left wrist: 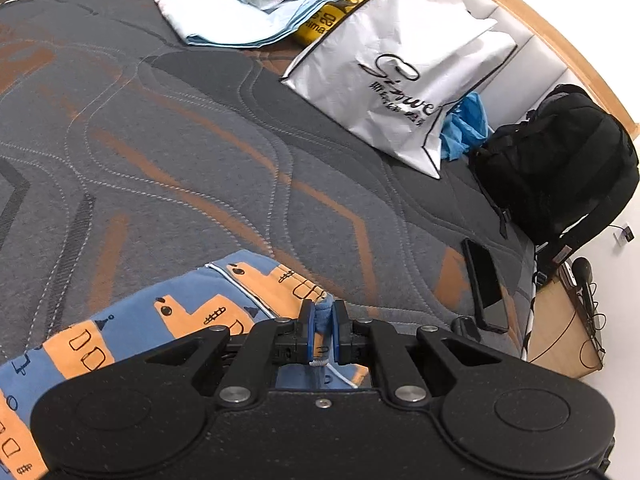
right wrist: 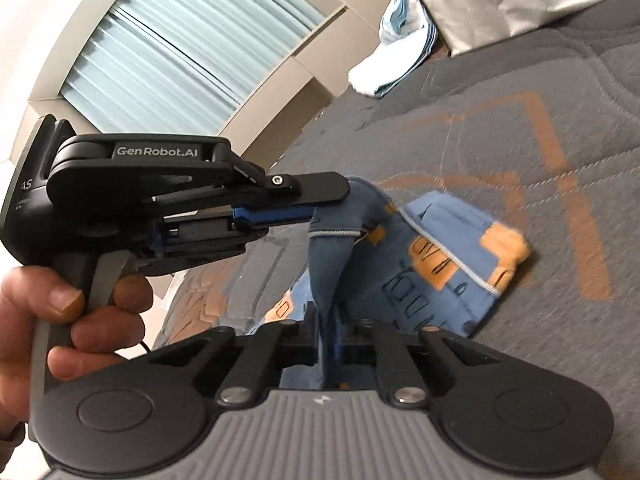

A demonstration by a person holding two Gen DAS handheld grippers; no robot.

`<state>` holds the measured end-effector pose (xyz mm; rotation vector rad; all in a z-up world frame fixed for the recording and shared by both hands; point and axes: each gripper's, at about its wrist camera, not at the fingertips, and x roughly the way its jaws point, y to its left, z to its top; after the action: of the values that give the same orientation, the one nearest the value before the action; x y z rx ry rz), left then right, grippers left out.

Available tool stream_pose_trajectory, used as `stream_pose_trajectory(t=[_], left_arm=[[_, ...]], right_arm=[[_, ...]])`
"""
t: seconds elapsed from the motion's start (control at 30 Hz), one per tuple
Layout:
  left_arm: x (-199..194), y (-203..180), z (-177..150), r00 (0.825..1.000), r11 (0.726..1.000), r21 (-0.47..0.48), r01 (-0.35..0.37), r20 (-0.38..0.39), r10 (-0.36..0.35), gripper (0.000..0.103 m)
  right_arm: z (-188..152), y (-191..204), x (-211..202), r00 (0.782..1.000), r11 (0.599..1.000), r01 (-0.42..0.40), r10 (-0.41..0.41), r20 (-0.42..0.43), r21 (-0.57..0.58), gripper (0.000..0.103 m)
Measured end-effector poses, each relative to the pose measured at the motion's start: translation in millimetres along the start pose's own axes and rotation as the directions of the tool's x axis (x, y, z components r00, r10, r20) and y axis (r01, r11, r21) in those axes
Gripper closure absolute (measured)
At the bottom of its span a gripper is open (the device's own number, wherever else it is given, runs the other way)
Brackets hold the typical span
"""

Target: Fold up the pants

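Observation:
The pants (left wrist: 168,312) are blue with orange blocks and a white drawstring, and they lie bunched on the grey quilted mattress (left wrist: 160,140). My left gripper (left wrist: 323,322) is shut on a bunched blue edge of them. In the right wrist view the pants (right wrist: 448,264) lie partly folded, and one strip of fabric is lifted off the bed. The left gripper (right wrist: 328,204), held by a hand (right wrist: 60,312), pinches the top of that strip. Lower on the same strip my right gripper (right wrist: 327,340) is shut, with the blue cloth running between its fingers.
A white shopping bag (left wrist: 400,80), a light-blue cloth pile (left wrist: 224,8) and a black backpack (left wrist: 560,160) sit along the far side of the bed. A dark phone (left wrist: 484,284) lies near the mattress edge, beside a wooden bedside table (left wrist: 560,336). A window with blinds (right wrist: 180,40) is behind.

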<state>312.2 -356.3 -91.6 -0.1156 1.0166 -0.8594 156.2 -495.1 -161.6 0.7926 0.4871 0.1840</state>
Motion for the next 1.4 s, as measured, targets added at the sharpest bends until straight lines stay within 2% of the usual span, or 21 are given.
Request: stream_pose_trajectory(t=[0.1, 0.33, 0.47, 0.57, 0.63, 0.7, 0.77, 0.83, 0.9, 1.0, 1.07, 1.13, 1.2, 1.23, 1.27, 1.33, 1.4], left_arm=[[-0.6, -11.0, -1.7, 1.0, 0.999, 0.028, 0.023, 0.001, -0.023, 0.095], [41.1, -18.3, -22.9, 0.993, 0.998, 0.052, 0.028, -0.116, -0.022, 0.094], [56.0, -19.0, -27.4, 0.984, 0.998, 0.049, 0.047, -0.174, -0.038, 0.091], [46.0, -22.8, -22.9, 0.991, 0.996, 0.07, 0.048, -0.129, -0.038, 0.077], [34.4, -21.5, -15.6, 0.996, 0.996, 0.082, 0.041, -0.078, -0.035, 0.073], [26.9, -16.6, -5.9, 0.999, 0.994, 0.109, -0.013, -0.035, 0.017, 0.073], [26.8, -11.2, 2.6, 0.996, 0.982, 0.169, -0.084, -0.021, 0.089, 0.071], [33.4, -7.1, 10.6, 0.985, 0.956, 0.248, -0.159, -0.022, 0.169, 0.071], [42.7, -6.2, 16.5, 0.979, 0.931, 0.32, -0.175, -0.041, 0.198, 0.071], [57.7, -7.2, 24.9, 0.972, 0.885, 0.442, -0.149, -0.1, 0.213, 0.067], [66.7, -3.2, 30.8, 0.968, 0.878, 0.47, -0.094, -0.163, 0.191, 0.064], [73.3, -0.4, 31.9, 0.963, 0.873, 0.482, -0.07, -0.195, 0.185, 0.062], [76.3, 3.7, 34.5, 0.962, 0.871, 0.487, -0.069, -0.198, 0.187, 0.062], [77.0, 6.0, 36.3, 0.963, 0.875, 0.479, -0.067, -0.2, 0.183, 0.068], [77.0, 8.1, 37.3, 0.963, 0.877, 0.475, -0.08, -0.191, 0.191, 0.078], [76.5, 8.6, 35.8, 0.963, 0.876, 0.473, -0.09, -0.182, 0.197, 0.085], [72.9, 12.1, 34.2, 0.966, 0.884, 0.459, -0.086, -0.179, 0.187, 0.087]], right_arm=[[-0.9, 6.9, -10.2, 1.0, 0.998, 0.019, -0.018, 0.017, -0.057, 0.097], [-7.0, -9.6, -19.5, 0.995, 0.995, 0.094, -0.093, -0.033, 0.019, 0.097], [-8.8, -22.1, -16.8, 0.991, 0.99, 0.122, -0.117, -0.06, 0.075, 0.097], [-8.8, -24.8, -16.5, 0.991, 0.989, 0.121, -0.116, -0.061, 0.085, 0.096], [-6.9, -25.7, -16.5, 0.992, 0.989, 0.121, -0.117, -0.05, 0.088, 0.094], [-3.4, -25.2, -18.1, 0.992, 0.989, 0.124, -0.123, -0.025, 0.082, 0.093], [-1.8, -25.6, -22.4, 0.991, 0.989, 0.131, -0.131, -0.006, 0.075, 0.093], [0.1, -29.4, -20.7, 0.99, 0.986, 0.141, -0.142, -0.004, 0.087, 0.092], [-0.2, -33.7, -19.5, 0.989, 0.982, 0.148, -0.147, -0.017, 0.116, 0.092], [-0.2, -34.8, -19.7, 0.989, 0.983, 0.146, -0.144, -0.02, 0.115, 0.091], [-1.4, -36.2, -19.3, 0.989, 0.982, 0.147, -0.145, -0.023, 0.117, 0.091], [-1.2, -38.4, -17.2, 0.99, 0.981, 0.144, -0.142, -0.025, 0.131, 0.091], [-0.7, -39.1, -16.3, 0.99, 0.981, 0.14, -0.139, -0.022, 0.135, 0.091], [-0.4, -39.8, -15.7, 0.99, 0.981, 0.139, -0.138, -0.021, 0.134, 0.091], [-0.4, -40.2, -15.5, 0.99, 0.981, 0.14, -0.138, -0.022, 0.135, 0.093], [-0.1, -41.8, -16.6, 0.99, 0.981, 0.139, -0.139, -0.013, 0.137, 0.097], [0.3, -41.4, -18.1, 0.99, 0.981, 0.141, -0.142, -0.002, 0.133, 0.098]])
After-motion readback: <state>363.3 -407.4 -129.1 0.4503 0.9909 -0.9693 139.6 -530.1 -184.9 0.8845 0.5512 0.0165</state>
